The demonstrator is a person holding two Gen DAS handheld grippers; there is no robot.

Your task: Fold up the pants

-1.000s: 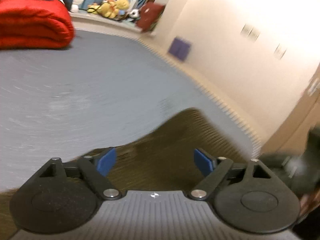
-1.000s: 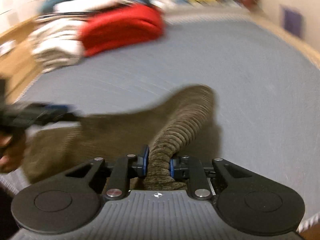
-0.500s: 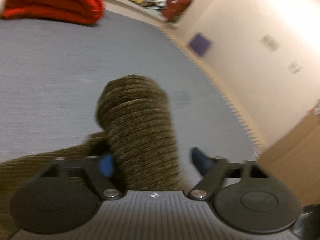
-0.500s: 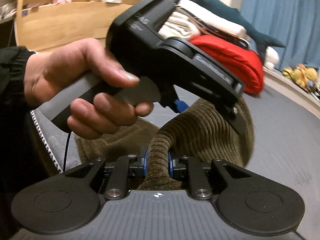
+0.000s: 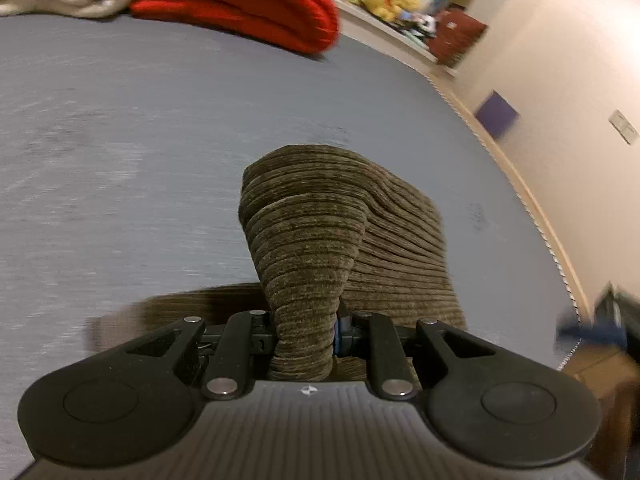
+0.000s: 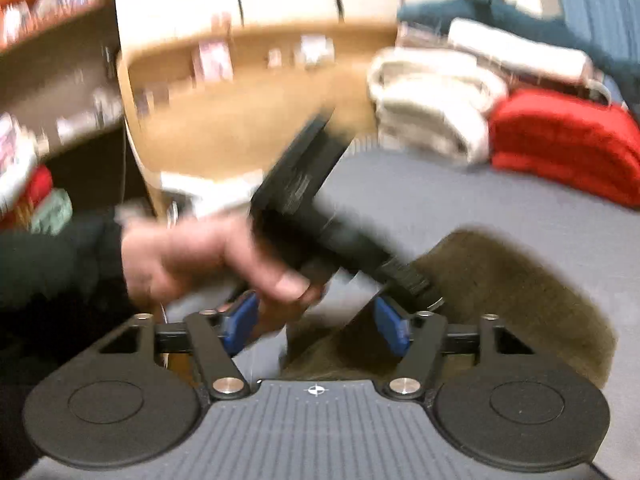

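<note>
A: Two grippers. Left gripper (image 5: pixel 305 330) closing, clenched on the brown corduroy pants (image 5: pixel 320 248), lower centre, on the grey bed (image 5: pixel 120 140).

B: Right gripper (image 6: pixel 316 330) opening, empty. Red blanket (image 5: pixel 240 0) upper left.

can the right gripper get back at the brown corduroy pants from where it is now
Probably yes. The right gripper, jaws opening with nothing pinched, sits just over the pants. Only the left hand and its tool cross in front; the right-hand part of the cloth looks free.
</note>
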